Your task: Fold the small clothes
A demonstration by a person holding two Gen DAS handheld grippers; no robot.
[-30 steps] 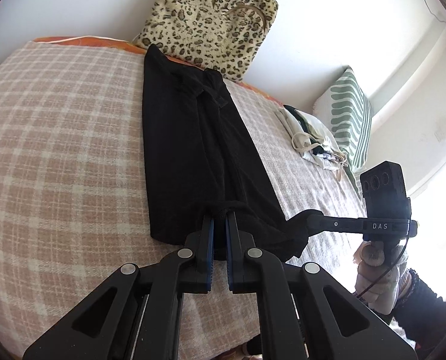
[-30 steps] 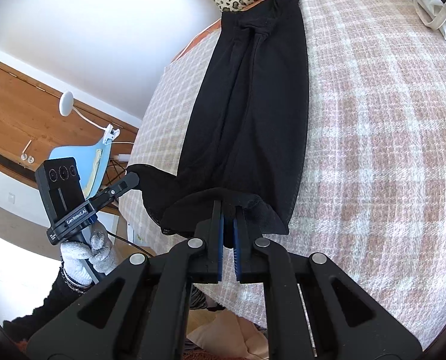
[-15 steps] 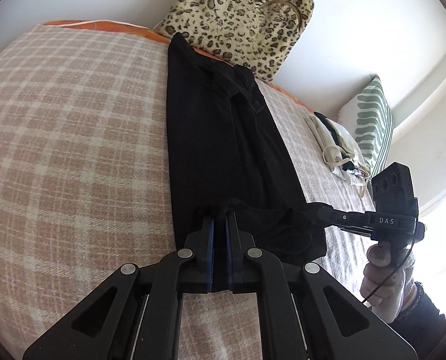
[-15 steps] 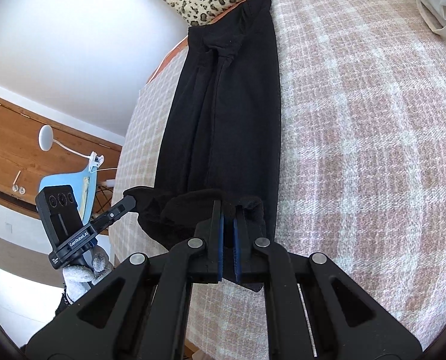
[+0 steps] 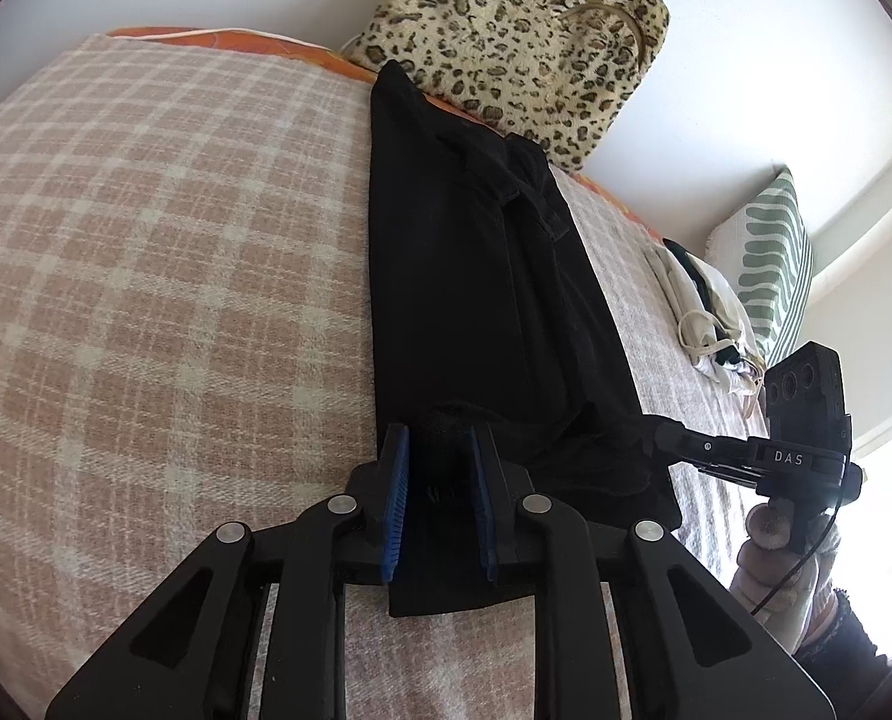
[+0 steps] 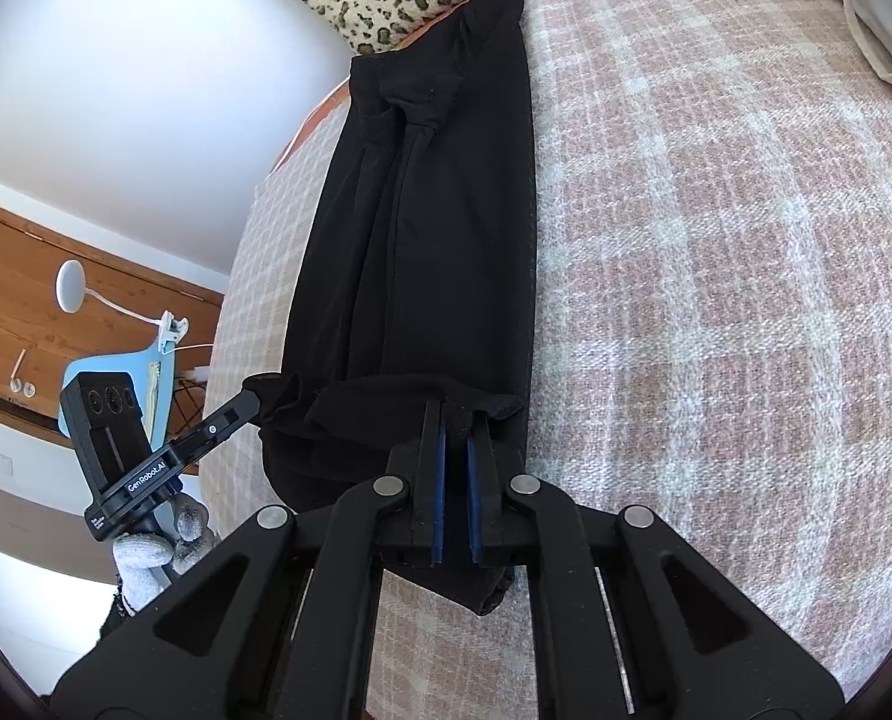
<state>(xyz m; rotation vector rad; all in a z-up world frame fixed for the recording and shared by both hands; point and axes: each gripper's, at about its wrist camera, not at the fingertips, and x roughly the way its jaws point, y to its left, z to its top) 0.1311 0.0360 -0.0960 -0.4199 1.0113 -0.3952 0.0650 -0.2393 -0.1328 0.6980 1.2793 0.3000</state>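
A long black garment (image 5: 482, 276) lies lengthwise on the checked bed cover (image 5: 164, 276), its near end folded up over itself. My left gripper (image 5: 437, 450) has its jaws parted around the folded near edge, with a bump of cloth between the blue pads. My right gripper (image 6: 458, 420) is shut on the same black hem (image 6: 410, 402) at the garment's (image 6: 434, 228) other near corner. Each gripper shows in the other's view: the right one (image 5: 656, 438) and the left one (image 6: 254, 399), both at the cloth's edge.
A leopard-print bag (image 5: 506, 36) stands against the wall at the garment's far end. A pile of light clothes (image 5: 704, 318) and a green striped pillow (image 5: 770, 264) lie to the right. A blue chair and a white lamp (image 6: 71, 294) stand beside the bed.
Both grippers carried the near hem forward over the garment, so the fold now lies further up. My left jaws have opened from shut; the right jaws stay shut on the hem.
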